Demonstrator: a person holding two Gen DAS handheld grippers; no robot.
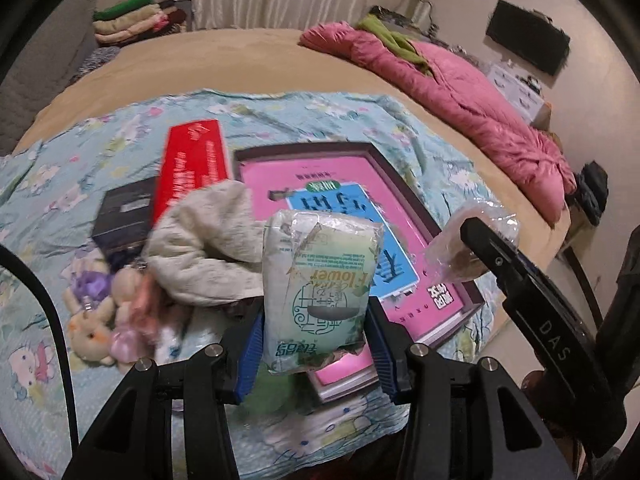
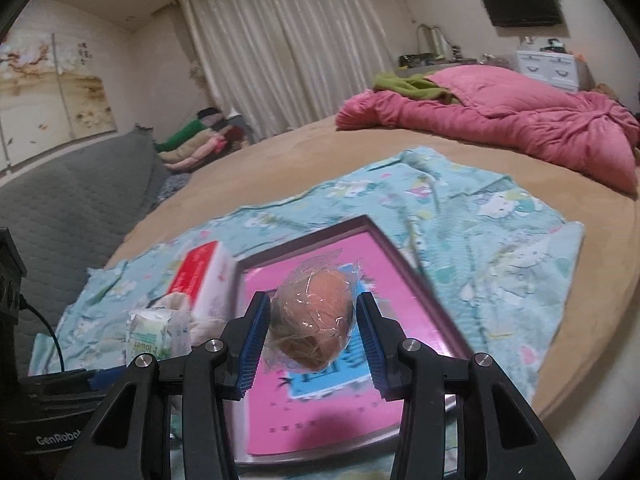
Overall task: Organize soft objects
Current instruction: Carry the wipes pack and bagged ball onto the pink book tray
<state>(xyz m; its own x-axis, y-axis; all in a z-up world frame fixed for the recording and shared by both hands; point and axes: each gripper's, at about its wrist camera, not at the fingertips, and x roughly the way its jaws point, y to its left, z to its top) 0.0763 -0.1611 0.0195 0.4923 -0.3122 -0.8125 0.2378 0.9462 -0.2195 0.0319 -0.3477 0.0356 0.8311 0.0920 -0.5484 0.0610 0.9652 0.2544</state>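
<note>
**Both grippers hold a soft packet above the pink tray**

The left gripper (image 1: 316, 344) pinches a tissue pack (image 1: 320, 292) in green and white wrapping; the blue pads (image 1: 250, 356) press on its two sides, and the pack stands upright between them. The right gripper (image 2: 312, 340) pinches a round brownish thing wrapped in clear plastic (image 2: 314, 324) (what is inside I cannot tell), and its pads touch the wrap on both sides.

Both packets hang over the pink tray (image 2: 404, 248) with the dark frame, which lies on a light blue cartoon-print sheet (image 2: 500, 232) spread on the beige bed (image 2: 280, 160). Inside the tray there is a blue panel (image 1: 352, 216) with large letters.

Just beside the left edge of the tray a red and white box (image 1: 192, 164) lies on the sheet, and near it a dark box (image 1: 124, 212). A cream cloth (image 1: 200, 248) is crumpled against the tray's left edge, touching the red box. Some small plush toys (image 1: 100, 320) sit on the sheet near its left edge.

At the far right edge of the bed a pink quilt (image 2: 500, 120) is heaped, with a green garment (image 2: 412, 82) on top. At the far left corner there is a pile of folded clothes (image 2: 196, 144)
</note>
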